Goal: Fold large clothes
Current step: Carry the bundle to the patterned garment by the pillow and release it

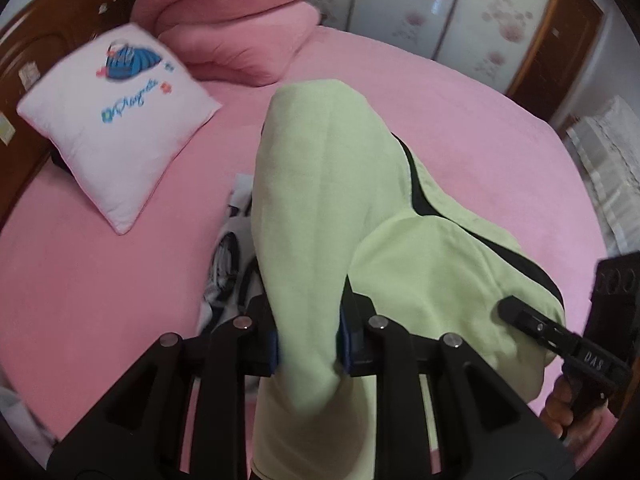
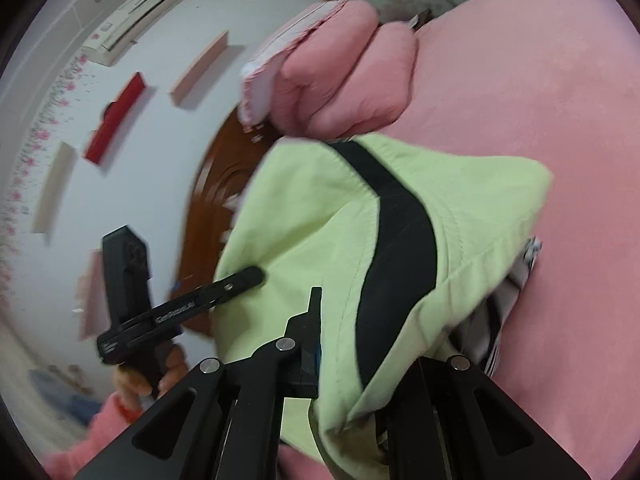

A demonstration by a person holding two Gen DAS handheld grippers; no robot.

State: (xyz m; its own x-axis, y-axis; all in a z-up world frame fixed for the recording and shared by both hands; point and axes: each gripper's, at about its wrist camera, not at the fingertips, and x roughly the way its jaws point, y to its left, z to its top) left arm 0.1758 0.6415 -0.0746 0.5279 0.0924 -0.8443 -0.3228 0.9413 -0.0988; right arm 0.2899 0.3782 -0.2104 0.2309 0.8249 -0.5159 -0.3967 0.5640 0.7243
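A light green garment (image 1: 320, 200) with a black stripe (image 1: 416, 192) hangs lifted over the pink bed (image 1: 480, 128). My left gripper (image 1: 310, 336) is shut on a fold of it, with the cloth pinched between the blue pads. In the right wrist view the same green garment (image 2: 312, 220) drapes over my right gripper (image 2: 372, 340), which is shut on its edge; the right finger is hidden under the cloth. Each tool shows in the other's view: the right gripper (image 1: 516, 308) at the garment's right side, the left gripper (image 2: 240, 280) at its left, both held by hands.
A white printed pillow (image 1: 116, 120) leans on the wooden headboard (image 1: 24, 52). Folded pink quilts (image 1: 240, 28) sit at the bed's head. A black-and-white patterned cloth (image 1: 228, 256) lies under the garment. A flowered wardrobe (image 1: 440, 8) stands beyond the bed.
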